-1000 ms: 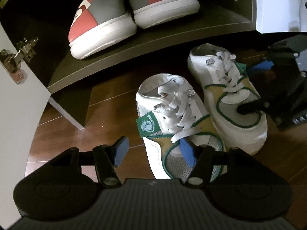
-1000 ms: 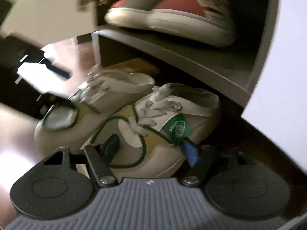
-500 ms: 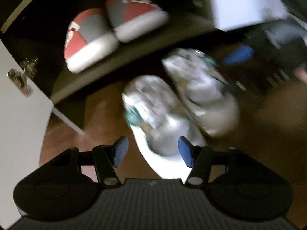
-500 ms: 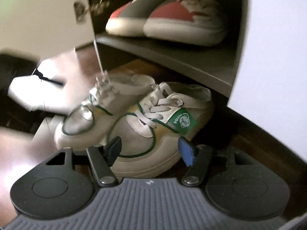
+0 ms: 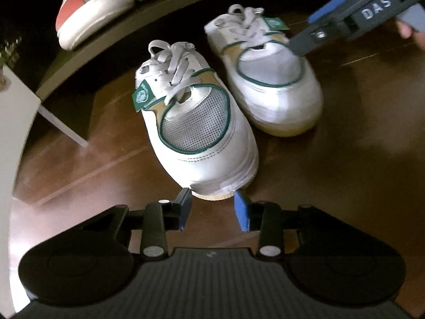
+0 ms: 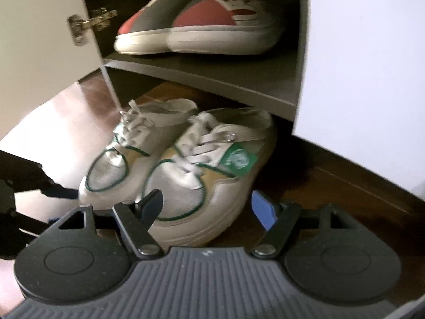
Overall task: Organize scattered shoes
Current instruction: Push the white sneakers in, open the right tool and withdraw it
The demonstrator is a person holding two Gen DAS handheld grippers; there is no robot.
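Plainly, both tools stood released, fingers spread and holding nothing. The left gripper [image 5: 212, 208] sat with the toe cap of the left sneaker [image 5: 196, 122] just ahead of its jaws, almost between the pad tips. The right gripper [image 6: 207, 207] had the toe of the right sneaker [image 6: 207, 175] between its spread jaws, touching neither pad as far as the pictures showed.

Both sneakers lay on the wooden floor [image 5: 345, 159], under the front edge of the cabinet shelf [image 6: 212, 77], which bore a pair of red-and-grey slippers [image 6: 202, 24].

A risk, as I judged it: pinching only the rounded toe cap could let a sneaker slip or swing, and a lifted heel could catch the shelf edge just beyond the jaws.

Each sneaker's long axis ran straight away from its jaws, toe nearest them and heel toward the cabinet; the pair lay side by side, slightly splayed at the toes.
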